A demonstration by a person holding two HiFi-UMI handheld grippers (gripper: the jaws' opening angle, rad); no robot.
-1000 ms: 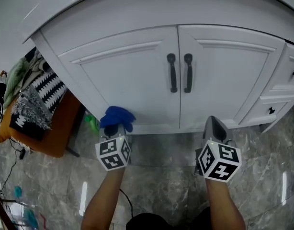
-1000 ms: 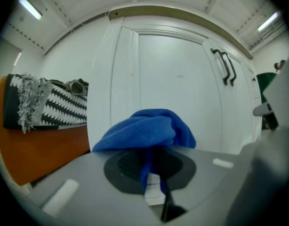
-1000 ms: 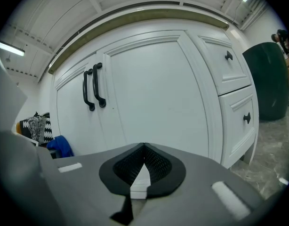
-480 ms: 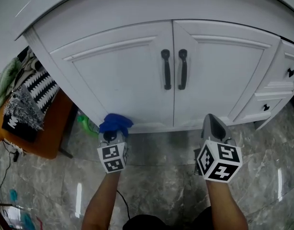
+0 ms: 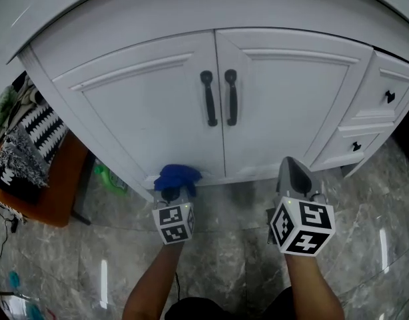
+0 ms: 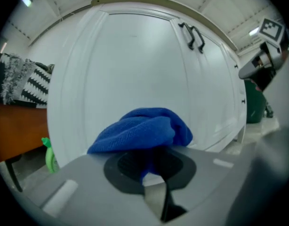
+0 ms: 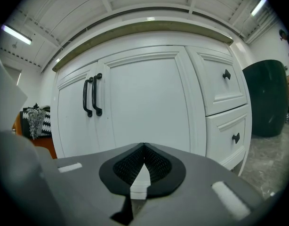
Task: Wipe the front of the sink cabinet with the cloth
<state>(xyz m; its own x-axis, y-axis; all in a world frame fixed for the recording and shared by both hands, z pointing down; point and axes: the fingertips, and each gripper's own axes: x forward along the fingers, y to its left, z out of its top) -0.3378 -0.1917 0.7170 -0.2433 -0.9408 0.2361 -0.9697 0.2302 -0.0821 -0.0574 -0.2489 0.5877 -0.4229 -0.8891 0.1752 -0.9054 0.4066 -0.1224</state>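
Observation:
The white sink cabinet (image 5: 158, 105) has two doors with black handles (image 5: 218, 97). My left gripper (image 5: 174, 189) is shut on a bunched blue cloth (image 5: 177, 177), which rests against the bottom rail of the left door. In the left gripper view the blue cloth (image 6: 143, 129) bulges out above the closed jaws, with the left door (image 6: 130, 74) right behind it. My right gripper (image 5: 292, 174) hangs low in front of the right door, shut with nothing in it. In the right gripper view the cabinet doors (image 7: 149, 102) stand a short way off.
Drawers with black knobs (image 5: 389, 97) flank the doors on the right. A wooden stool (image 5: 41, 192) piled with patterned fabric (image 5: 31, 139) stands left of the cabinet, a green object (image 5: 108, 177) on the floor beside it. The floor is grey marble tile (image 5: 224, 245). A dark bin (image 7: 269, 98) stands far right.
The left gripper has slid right with the blue cloth along the bottom of the left door. The head view has shifted, so the cabinet sits further left. The right gripper has barely moved.

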